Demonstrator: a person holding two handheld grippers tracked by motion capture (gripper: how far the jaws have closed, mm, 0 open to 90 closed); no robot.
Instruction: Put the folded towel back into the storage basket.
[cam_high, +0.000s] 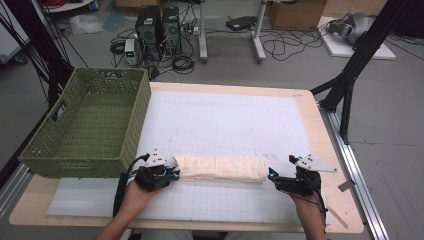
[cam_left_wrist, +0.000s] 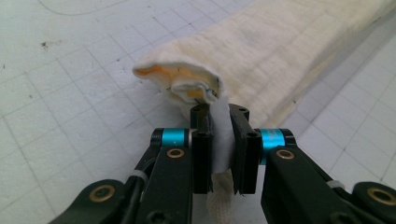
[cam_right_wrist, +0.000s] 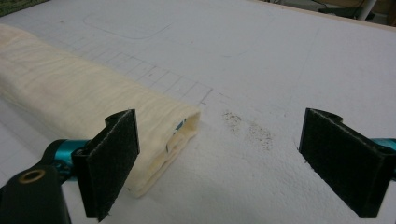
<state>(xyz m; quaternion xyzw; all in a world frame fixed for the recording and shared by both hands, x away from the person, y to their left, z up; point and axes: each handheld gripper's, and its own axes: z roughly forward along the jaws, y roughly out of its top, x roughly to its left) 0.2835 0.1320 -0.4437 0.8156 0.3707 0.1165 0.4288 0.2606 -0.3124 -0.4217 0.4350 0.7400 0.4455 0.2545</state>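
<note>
White gridded mat (cam_high: 225, 120) carries a folded cream towel (cam_high: 222, 168), apparently several layers. Left gripper (cam_high: 172, 173) is clamped on its left end; right gripper (cam_high: 272, 175) stands wide open beside its right end.

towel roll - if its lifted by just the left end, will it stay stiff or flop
Probably flop: the towel is soft folded cloth, and its end already bunches where the left tongs pinch it. It looks light for its size. It is flattened, so unlikely to roll; the far end may drag past the open right tongs.
</note>
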